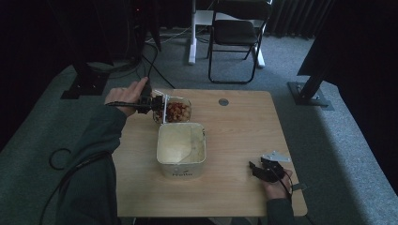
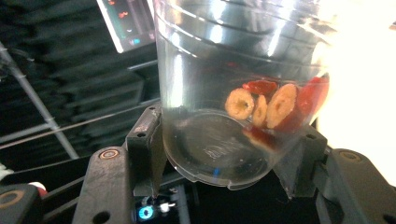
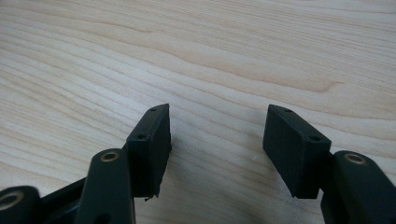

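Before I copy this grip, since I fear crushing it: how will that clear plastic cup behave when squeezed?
The clear plastic cup looks thin-walled, so it probably flexes. Holding a few dried fruit slices, it seems light. Its glossy sides may slip in the left tongs.

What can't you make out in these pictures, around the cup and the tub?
- Cup, left gripper view: glare at the right whites out its rim and whatever lies beyond.
- Tub, high view: contents a pale mass, too small and dim to identify.
- Tub's label, high view: print too small to read.
- Left gripper, high view: pads hidden against the cup.
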A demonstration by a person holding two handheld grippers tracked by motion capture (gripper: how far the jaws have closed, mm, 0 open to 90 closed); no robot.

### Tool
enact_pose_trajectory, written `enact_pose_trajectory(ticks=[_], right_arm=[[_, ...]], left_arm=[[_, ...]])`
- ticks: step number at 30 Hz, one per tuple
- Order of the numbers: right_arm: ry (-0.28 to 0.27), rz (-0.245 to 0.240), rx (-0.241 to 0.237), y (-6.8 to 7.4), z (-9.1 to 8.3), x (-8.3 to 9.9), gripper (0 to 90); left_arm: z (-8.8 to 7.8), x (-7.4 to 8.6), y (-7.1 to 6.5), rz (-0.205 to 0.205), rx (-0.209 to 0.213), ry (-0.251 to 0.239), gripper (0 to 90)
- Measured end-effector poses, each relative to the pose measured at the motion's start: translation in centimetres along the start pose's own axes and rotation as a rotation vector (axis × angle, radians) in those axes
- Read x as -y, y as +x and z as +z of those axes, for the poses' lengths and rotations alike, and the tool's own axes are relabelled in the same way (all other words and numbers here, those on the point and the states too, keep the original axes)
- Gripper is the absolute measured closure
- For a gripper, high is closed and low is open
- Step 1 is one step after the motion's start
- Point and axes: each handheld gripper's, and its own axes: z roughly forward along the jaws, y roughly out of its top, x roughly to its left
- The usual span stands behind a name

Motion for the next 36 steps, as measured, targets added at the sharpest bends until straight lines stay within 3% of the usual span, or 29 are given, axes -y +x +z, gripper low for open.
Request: enact_pose_trajectory(ticks=[3,4,5,6,7,8,9,10,12,13,15,17,18,20,21,22,24,25,26,27,28,29,30,31,32,33,34,35,36], right_arm=[[0.000,0.000,0.000,0.0,0.0,0.0,41.1],[0.000,0.000,0.000,0.0,0.0,0.0,41.1],[0.000,-0.001,0.000,0.0,0.0,0.0,41.1],[0.001,0.000,0.000,0.0,0.0,0.0,41.1],[0.000,-0.001,-0.001,0.0,0.0,0.0,41.1],[0.000,-0.001,-0.001,0.0,0.0,0.0,41.1],[0.000,-0.001,-0.001,0.0,0.0,0.0,41.0],[0.001,-0.001,-0.001,0.0,0.0,0.0,41.0],[0.001,-0.001,0.000,0.0,0.0,0.0,41.0],[0.001,-0.001,0.000,0.0,0.0,0.0,41.0],[0.001,0.000,0.000,0.1,0.0,0.0,41.0],[0.001,-0.001,-0.002,0.1,0.0,0.0,41.0],[0.001,-0.002,-0.003,0.1,0.0,0.0,41.0],[0.001,-0.001,-0.003,0.1,0.0,0.0,40.9],[0.001,-0.001,-0.003,0.1,0.0,0.0,40.9],[0.002,-0.001,-0.002,0.1,0.0,0.0,40.9],[0.001,-0.001,-0.002,0.1,0.0,0.0,40.9],[0.001,-0.001,-0.002,0.1,0.0,0.0,40.9],[0.001,-0.001,-0.002,0.1,0.0,0.0,40.9],[0.002,0.000,-0.002,0.1,0.0,0.0,40.8],[0.002,0.000,-0.001,0.1,0.0,0.0,40.8],[0.002,-0.001,-0.002,0.2,0.0,0.0,40.8],[0.002,-0.001,-0.002,0.1,0.0,0.0,40.8],[0.002,-0.001,-0.002,0.1,0.0,0.0,40.8],[0.001,-0.001,-0.002,0.1,0.1,0.0,40.8],[0.001,-0.001,-0.002,0.1,0.1,0.0,40.8],[0.001,-0.001,-0.002,0.1,0.0,0.0,40.8],[0.001,-0.001,-0.003,0.1,0.1,0.0,40.8],[0.001,-0.001,-0.003,0.1,0.1,0.0,40.8]], left_arm=[[-0.3,-0.2,0.6,-0.004,-0.021,-0.016,43.2],[-0.1,-0.1,0.8,-0.018,0.008,0.005,43.2],[-0.2,-0.1,0.8,-0.010,-0.002,0.000,43.2],[-0.2,-0.1,0.9,-0.016,0.025,0.009,43.2],[-0.1,0.0,0.9,-0.011,0.019,0.020,43.2],[-0.3,0.0,0.8,-0.002,-0.001,0.002,43.3],[-0.2,0.0,0.8,-0.001,0.022,0.014,43.2],[-0.3,0.0,0.8,0.008,-0.006,0.011,43.3],[-0.2,0.1,1.0,-0.009,0.004,0.014,43.3],[-0.5,0.1,1.0,-0.015,-0.012,-0.006,43.4],[-0.5,0.2,0.4,0.019,-0.001,0.009,43.5],[-0.5,0.5,0.3,-0.003,0.000,0.009,43.5],[-0.7,0.5,0.1,0.014,-0.028,0.010,43.5],[-0.5,0.6,0.0,0.032,-0.015,0.023,43.6],[-0.6,0.7,0.0,0.028,-0.029,0.018,43.5],[-0.4,0.7,0.0,0.019,-0.015,0.023,43.6],[-0.6,0.6,-0.2,0.034,-0.038,0.008,43.6],[-0.3,0.6,-0.1,0.013,-0.007,0.024,43.7],[-0.1,0.6,-0.2,0.024,-0.010,0.041,43.7],[-0.4,0.6,-0.3,0.024,-0.013,0.014,43.7],[0.0,0.6,-0.3,0.020,-0.005,0.046,43.7],[-0.1,0.5,-0.3,0.038,-0.012,0.039,43.8],[-0.2,0.5,-0.2,0.019,0.008,0.025,43.8],[0.0,0.5,-0.3,0.025,0.002,0.047,43.8],[-0.1,0.4,-0.3,0.040,-0.007,0.037,43.8],[0.0,0.5,-0.3,0.013,0.012,0.035,43.8],[0.1,0.5,-0.3,0.023,0.000,0.050,43.8],[-0.1,0.5,-0.3,0.041,-0.006,0.034,43.8],[0.0,0.5,-0.3,0.032,0.009,0.047,43.8]])
